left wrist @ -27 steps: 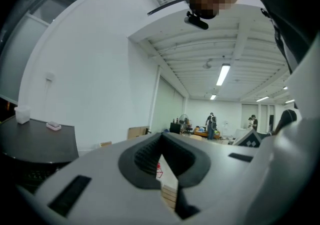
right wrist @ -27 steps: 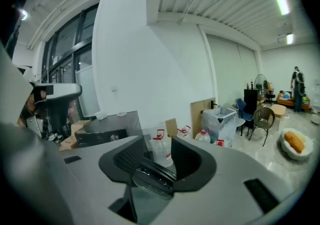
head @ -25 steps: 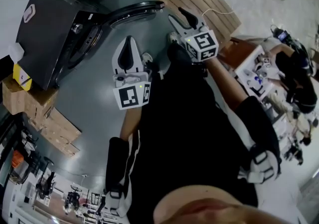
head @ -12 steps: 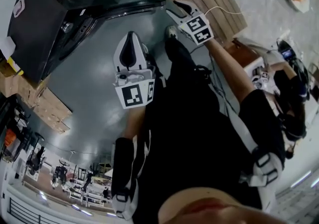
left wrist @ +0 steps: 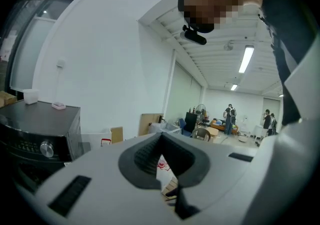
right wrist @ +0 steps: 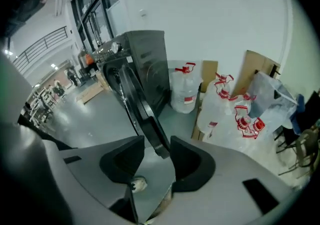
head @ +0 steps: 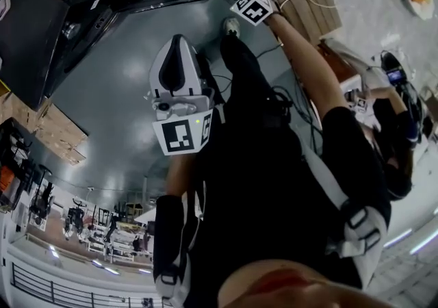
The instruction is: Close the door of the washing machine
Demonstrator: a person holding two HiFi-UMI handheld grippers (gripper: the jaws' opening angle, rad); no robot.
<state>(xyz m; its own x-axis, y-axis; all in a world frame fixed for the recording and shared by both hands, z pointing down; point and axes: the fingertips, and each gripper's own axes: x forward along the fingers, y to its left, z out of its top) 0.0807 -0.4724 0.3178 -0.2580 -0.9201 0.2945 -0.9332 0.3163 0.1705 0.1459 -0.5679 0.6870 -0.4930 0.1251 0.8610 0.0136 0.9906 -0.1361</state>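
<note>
**Right gripper at the open door's free edge**

The dark grey front-loading washing machine (head: 41, 22) stands on the floor at upper left in the head view. Its round black door (right wrist: 142, 119) is swung wide open.

My right gripper (right wrist: 157, 151) is unclenched. Its jaws have just been closing slightly, with the door's outer rim showing in the gap between them. I can't see either pad pressing on it.

My left gripper (left wrist: 160, 140) is clenched on nothing and is well apart from the machine.

I judge the door rigid, fairly heavy and free-swinging on its hinge, with a smooth, slippery rim. I'd push it at the free edge, far from the hinge. No pinch is needed, only a firm press to latch.
</note>
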